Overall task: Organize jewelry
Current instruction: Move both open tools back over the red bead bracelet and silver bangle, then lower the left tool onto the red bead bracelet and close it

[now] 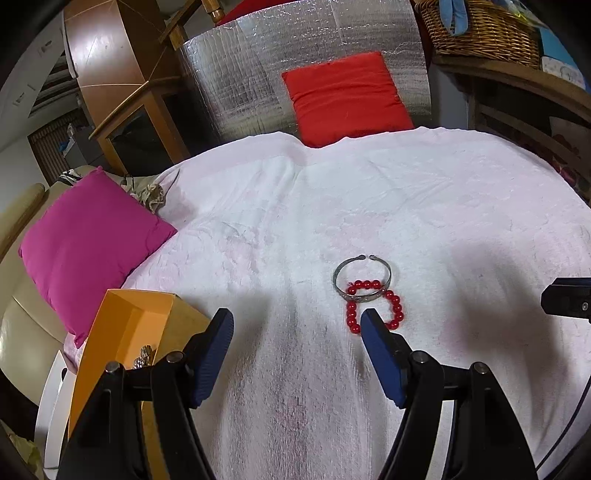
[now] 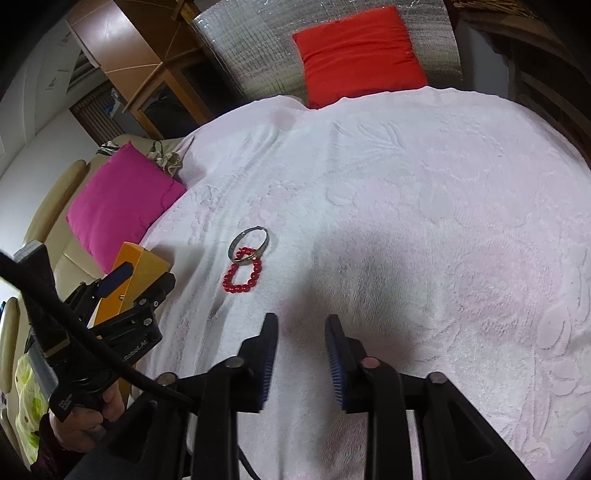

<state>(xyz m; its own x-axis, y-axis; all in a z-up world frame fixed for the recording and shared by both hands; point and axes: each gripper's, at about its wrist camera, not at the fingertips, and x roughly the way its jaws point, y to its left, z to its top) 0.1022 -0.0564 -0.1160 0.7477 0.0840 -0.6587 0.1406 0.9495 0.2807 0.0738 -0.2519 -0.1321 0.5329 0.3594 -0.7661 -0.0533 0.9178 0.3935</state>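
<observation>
A silver open bangle [image 1: 338, 275] lies on the white towel-covered surface [image 1: 258, 221], its near edge resting over a red bead bracelet [image 1: 351, 314]. My left gripper [image 1: 295, 317] hovers just short of them, open, with nothing between its blue pads; its right fingertip [image 1: 373, 325] hides part of the bead ring. An orange box [image 1: 122, 325] stands open at the left edge, with a metallic chain piece [image 1: 144, 358] inside. In the right wrist view the bangle [image 2: 232, 246] and beads [image 2: 240, 290] lie ahead to the left. My right gripper [image 2: 302, 321] is open over bare towel.
A magenta cushion [image 1: 92, 243] lies at the left and a red cushion [image 1: 347, 96] leans on silver foil at the back. A wicker basket [image 1: 480, 33] sits on a shelf at the back right. A hand [image 2: 85, 417] holds the left tool beside the orange box [image 2: 147, 262].
</observation>
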